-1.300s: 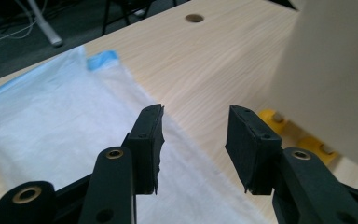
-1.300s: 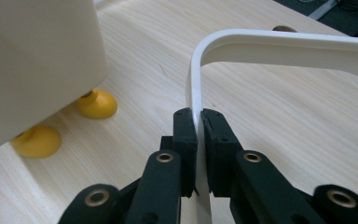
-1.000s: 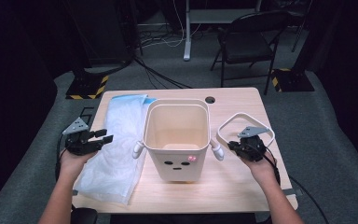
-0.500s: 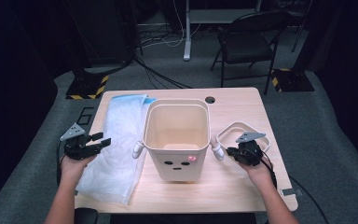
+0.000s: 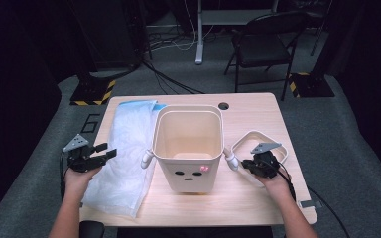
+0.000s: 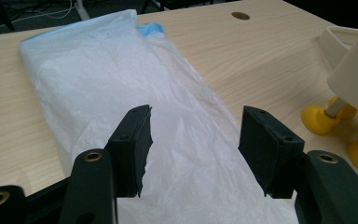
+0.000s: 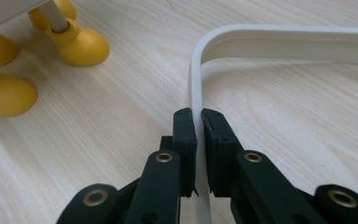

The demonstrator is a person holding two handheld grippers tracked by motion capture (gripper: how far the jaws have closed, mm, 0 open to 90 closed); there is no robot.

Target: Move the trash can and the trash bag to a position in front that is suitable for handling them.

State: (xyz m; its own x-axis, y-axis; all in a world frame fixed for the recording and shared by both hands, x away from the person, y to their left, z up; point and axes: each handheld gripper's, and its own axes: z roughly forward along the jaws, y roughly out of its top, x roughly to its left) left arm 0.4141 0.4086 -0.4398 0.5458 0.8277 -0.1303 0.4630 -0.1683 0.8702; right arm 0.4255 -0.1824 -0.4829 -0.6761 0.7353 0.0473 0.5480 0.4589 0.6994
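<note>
Cream bin (image 5: pixel 187 146) between plastic bag (image 5: pixel 121 158) and tool-clamped white ring (image 5: pixel 258 141).

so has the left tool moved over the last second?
Yes. In the high view the left tool has dropped back toward the person and outward, off the plastic bag toward the table's left edge.

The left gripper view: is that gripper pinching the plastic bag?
No, the left gripper stands with its jaws wide apart above the plastic bag, touching nothing.
</note>
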